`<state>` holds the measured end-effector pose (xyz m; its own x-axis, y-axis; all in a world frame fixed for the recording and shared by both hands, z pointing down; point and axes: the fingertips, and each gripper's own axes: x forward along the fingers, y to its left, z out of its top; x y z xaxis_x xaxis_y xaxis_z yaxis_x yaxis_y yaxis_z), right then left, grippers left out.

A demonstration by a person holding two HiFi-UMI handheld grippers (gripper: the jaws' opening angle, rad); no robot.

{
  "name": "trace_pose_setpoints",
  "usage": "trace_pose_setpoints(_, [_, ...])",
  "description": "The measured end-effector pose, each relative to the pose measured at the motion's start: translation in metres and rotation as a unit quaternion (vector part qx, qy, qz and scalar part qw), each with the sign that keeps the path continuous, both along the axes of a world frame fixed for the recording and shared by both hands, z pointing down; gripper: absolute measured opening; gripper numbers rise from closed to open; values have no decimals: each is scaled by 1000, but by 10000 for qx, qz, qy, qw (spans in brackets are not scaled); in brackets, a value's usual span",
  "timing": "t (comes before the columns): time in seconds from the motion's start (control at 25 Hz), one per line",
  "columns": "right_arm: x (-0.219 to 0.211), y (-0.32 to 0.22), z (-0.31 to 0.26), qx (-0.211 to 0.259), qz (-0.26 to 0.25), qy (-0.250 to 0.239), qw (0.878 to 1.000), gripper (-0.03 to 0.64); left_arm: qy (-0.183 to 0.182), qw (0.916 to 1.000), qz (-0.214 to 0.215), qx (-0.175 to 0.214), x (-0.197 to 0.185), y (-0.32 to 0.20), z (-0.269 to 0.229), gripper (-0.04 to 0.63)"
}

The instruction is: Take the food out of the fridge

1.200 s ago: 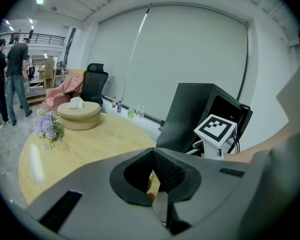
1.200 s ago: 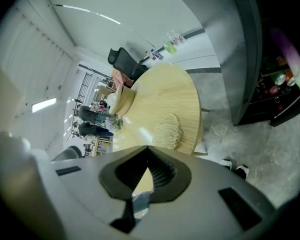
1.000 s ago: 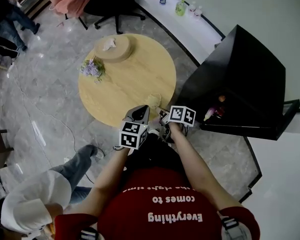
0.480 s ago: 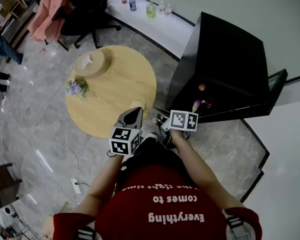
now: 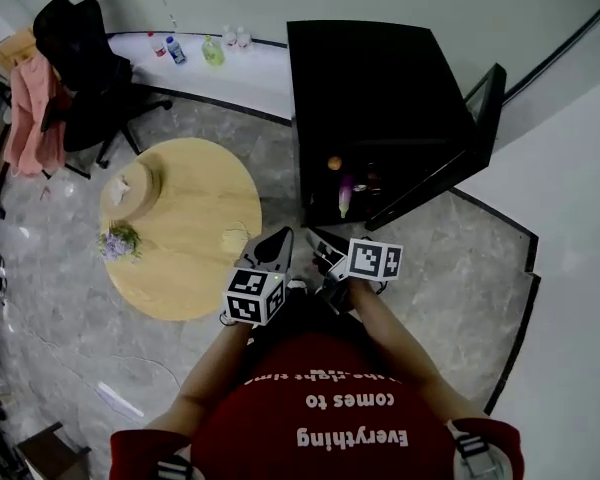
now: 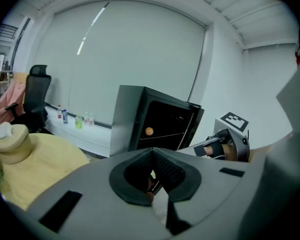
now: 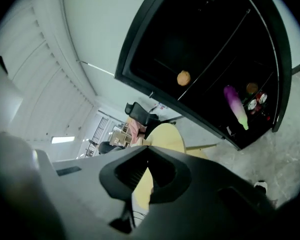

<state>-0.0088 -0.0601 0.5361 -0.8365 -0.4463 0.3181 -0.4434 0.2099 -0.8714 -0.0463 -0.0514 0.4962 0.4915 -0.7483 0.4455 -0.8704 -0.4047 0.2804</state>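
The black fridge (image 5: 380, 78) stands open ahead of me, its door (image 5: 483, 103) swung to the right. On its shelves lie an orange round food (image 5: 333, 162) and a purple eggplant (image 5: 343, 198); the right gripper view shows the orange food (image 7: 183, 77), the eggplant (image 7: 236, 106) and cans (image 7: 255, 104) beside it. My left gripper (image 5: 277, 246) and right gripper (image 5: 321, 244) are held close together in front of my body, short of the fridge. Both are shut and hold nothing, seen too in the left gripper (image 6: 151, 153) and right gripper (image 7: 149, 151) views.
A round wooden table (image 5: 195, 238) stands to my left, with a round tissue holder (image 5: 130, 183), a small bunch of flowers (image 5: 118, 240) and a pale item (image 5: 232, 238) on it. Beyond it are a black office chair (image 5: 75, 43) and bottles (image 5: 195, 48) on a white ledge.
My view has swung from the table toward the fridge, which now sits ahead at centre with the table off to the left. Both grippers turned with me, still shut and empty.
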Motion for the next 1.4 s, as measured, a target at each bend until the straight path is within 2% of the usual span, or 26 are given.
trace_pose_setpoints(0.28, [57,-6,-4,81,709,2,9974,11,-72,9966,819,101,62,-12,-3,2])
trace_pose_setpoints(0.56, [87,-4,-2,145,1060,114,9942,11,-100,9921,1248,31,97,-13,5,2])
trace_pose_setpoints(0.72, [100,-9,-3,692,1142,736,9883,12,-113,9912,1317,-4,107,-15,13,2])
trace_pose_setpoints(0.92, [109,-19,15,741,1086,1342,9822,14,-161,9920,1253,-37,112,-26,23,2])
trace_pose_setpoints(0.96, [111,-22,20,741,1101,1476,9801,22,-168,9923,1229,-37,112,-28,25,2])
trace_pose_setpoints(1.08, [118,-39,41,684,1139,1881,9731,121,-230,9929,1163,-38,108,-35,30,2])
trace_pose_setpoints(1.24, [129,-67,80,609,1159,2667,9549,158,-419,9933,1076,-86,104,-43,44,2])
trace_pose_setpoints(1.4, [126,-93,111,579,1121,3122,9416,187,-651,9919,1077,-168,100,-49,60,2])
